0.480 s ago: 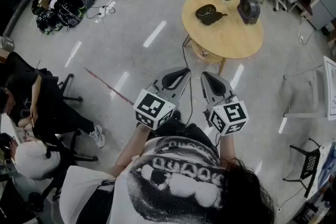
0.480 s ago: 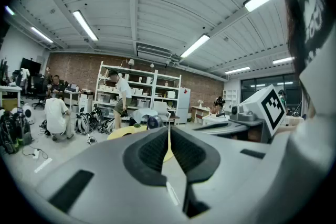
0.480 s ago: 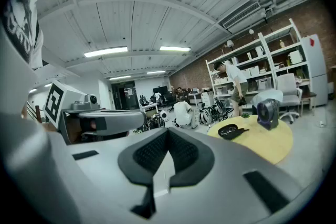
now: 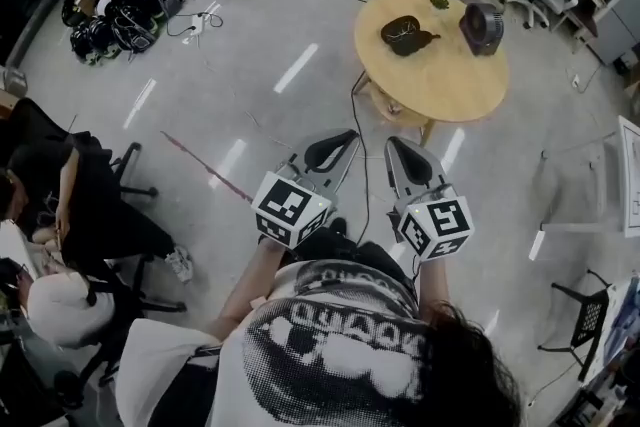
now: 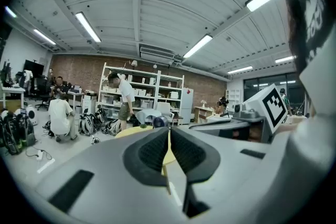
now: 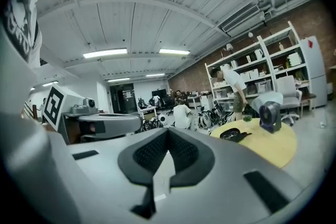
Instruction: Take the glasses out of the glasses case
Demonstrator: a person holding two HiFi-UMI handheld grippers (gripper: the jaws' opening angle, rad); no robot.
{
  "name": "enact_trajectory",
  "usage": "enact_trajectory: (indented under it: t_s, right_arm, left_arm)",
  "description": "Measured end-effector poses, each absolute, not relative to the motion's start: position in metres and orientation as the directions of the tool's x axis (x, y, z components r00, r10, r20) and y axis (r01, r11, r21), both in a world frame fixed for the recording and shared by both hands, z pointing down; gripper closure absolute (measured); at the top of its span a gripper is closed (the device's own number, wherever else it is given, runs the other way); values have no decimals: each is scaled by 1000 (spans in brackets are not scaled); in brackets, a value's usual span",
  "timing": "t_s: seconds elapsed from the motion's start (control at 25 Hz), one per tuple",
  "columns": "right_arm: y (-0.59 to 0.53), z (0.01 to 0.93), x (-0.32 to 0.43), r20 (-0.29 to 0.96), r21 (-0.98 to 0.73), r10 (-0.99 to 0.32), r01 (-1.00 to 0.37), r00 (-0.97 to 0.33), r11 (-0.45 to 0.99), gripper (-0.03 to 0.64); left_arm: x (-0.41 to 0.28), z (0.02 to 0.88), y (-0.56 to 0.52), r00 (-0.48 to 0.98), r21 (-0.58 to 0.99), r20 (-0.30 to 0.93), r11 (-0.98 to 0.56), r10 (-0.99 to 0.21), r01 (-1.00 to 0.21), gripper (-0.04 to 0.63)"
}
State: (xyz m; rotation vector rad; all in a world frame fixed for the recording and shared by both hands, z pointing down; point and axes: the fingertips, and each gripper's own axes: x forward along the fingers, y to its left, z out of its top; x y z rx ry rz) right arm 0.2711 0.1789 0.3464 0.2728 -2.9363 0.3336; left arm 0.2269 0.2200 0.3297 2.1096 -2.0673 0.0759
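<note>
Stood well apart from the glasses case [image 4: 405, 35] on the round surface [image 4: 440, 85], left tool [image 4: 345, 140] and right tool [image 4: 398, 150] both pressed together on nothing; needed to close in, then spread one tool to steady the case.

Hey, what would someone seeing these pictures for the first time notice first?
Two grey grippers with black-and-white marker cubes, the left gripper and the right gripper, sit side by side in the lower middle of the head view, both shut and empty. Ahead of them, at the upper right, stands a round yellow wooden table bearing a dark glasses case and a small dark fan.
</note>
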Motion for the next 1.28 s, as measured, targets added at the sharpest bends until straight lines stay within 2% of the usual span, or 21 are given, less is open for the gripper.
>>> enact_trajectory:
  t_s: [0.28, 0.72, 1.28]
  right_arm:
    - [175, 353, 259, 185, -219, -203, -241, -962, 946, 620]
    - [158, 363, 245, 205, -240, -182, -230, -962, 943, 620]
    - [96, 394, 158, 225, -273, -119, -180, -967, 945, 620]
  left_arm:
    - [201, 336, 229, 18, 89, 172, -3, -985, -996, 574]
    - [179, 351, 234, -45, 93, 220, 67, -974, -993, 574]
    - [106, 372, 179, -79, 85, 265, 105, -961, -991, 574]
